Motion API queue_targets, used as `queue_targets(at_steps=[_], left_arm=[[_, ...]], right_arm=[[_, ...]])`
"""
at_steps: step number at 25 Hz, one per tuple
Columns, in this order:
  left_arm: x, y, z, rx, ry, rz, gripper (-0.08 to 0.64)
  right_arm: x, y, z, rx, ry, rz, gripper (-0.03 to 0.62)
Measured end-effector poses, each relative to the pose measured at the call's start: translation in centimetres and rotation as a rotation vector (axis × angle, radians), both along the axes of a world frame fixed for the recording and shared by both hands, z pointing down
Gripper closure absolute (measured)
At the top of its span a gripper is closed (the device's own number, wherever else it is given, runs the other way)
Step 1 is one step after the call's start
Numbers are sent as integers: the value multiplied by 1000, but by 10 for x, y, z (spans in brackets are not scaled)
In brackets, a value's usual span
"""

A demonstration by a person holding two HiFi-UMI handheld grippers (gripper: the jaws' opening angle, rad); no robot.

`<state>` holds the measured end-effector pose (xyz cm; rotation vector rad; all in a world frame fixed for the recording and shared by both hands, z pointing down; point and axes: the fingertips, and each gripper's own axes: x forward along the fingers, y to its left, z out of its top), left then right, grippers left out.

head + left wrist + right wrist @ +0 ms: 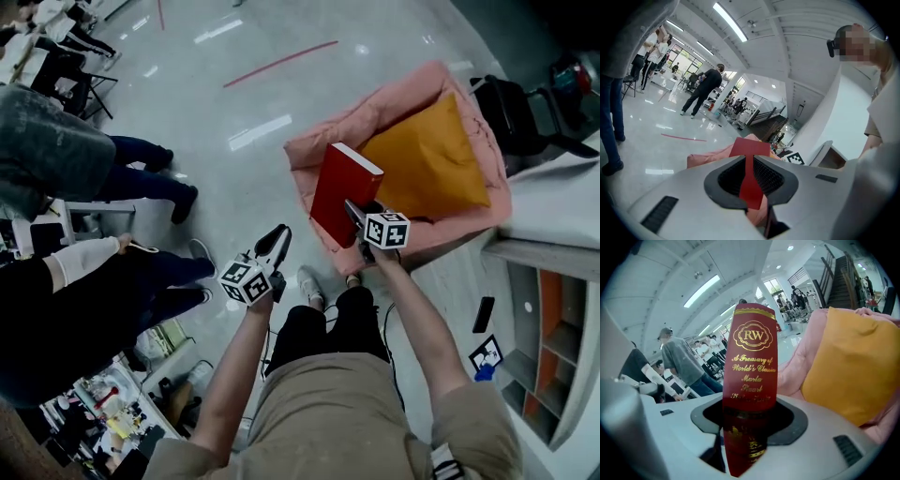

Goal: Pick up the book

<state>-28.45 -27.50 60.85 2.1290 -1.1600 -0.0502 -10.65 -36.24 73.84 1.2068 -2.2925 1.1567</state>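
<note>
The red hardcover book (pixel 342 192) hangs upright in the air above a pink padded seat (pixel 319 141). My right gripper (pixel 356 220) is shut on its lower end. In the right gripper view the book's gold-lettered spine (pixel 752 362) rises out of the right gripper (pixel 750 418), whose jaws clamp it on both sides. My left gripper (pixel 277 239) floats to the left of the book and apart from it. Its jaws stand a narrow slit apart with nothing between them. Through that slit in the left gripper (pixel 749 161) the book (pixel 750 146) shows farther off.
An orange pillow (pixel 427 159) lies on the pink seat. A black chair (pixel 516 112) stands at the back right, and a white shelf unit (pixel 553 337) at the right. People sit and stand at the left (pixel 56 159). The grey floor (pixel 234 94) stretches beyond.
</note>
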Motion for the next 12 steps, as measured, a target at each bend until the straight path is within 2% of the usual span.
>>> queue_targets(at_steps=[7,12], left_arm=[[-7,12,-38,81,17,17,522],[-20,27,-65,122,53,14,522]], right_arm=[[13,17,-125,132,-157,53,348],[18,51,-189,177,-245,94,348]])
